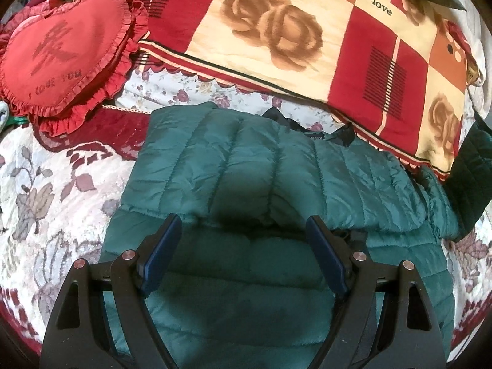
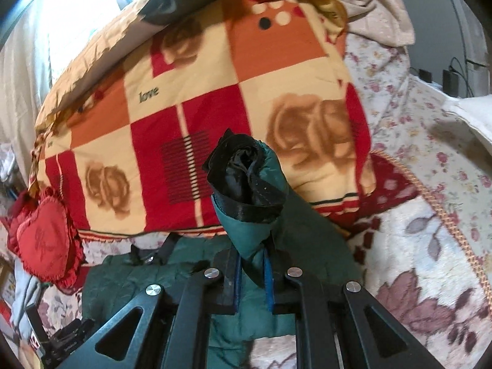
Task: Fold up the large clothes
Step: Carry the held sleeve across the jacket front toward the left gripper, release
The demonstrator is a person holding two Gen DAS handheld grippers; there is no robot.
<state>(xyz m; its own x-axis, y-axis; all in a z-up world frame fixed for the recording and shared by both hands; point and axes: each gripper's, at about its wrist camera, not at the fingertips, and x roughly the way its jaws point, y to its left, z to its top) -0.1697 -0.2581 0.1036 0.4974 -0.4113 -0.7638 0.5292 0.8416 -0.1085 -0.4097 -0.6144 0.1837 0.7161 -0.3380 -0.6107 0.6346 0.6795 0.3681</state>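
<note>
A dark green quilted puffer jacket lies spread on the bed, one sleeve folded across its body. My left gripper is open and empty, hovering just above the jacket's middle with its blue pads wide apart. My right gripper is shut on the jacket's other sleeve and holds it lifted, the black-lined cuff sticking up past the fingertips. The rest of the jacket lies lower left in the right wrist view.
A thick red, orange and cream rose-patterned quilt is piled behind the jacket, touching its collar. A red heart-shaped pillow sits at the far left. The floral bedspread surrounds the jacket. A cream cloth lies behind the quilt.
</note>
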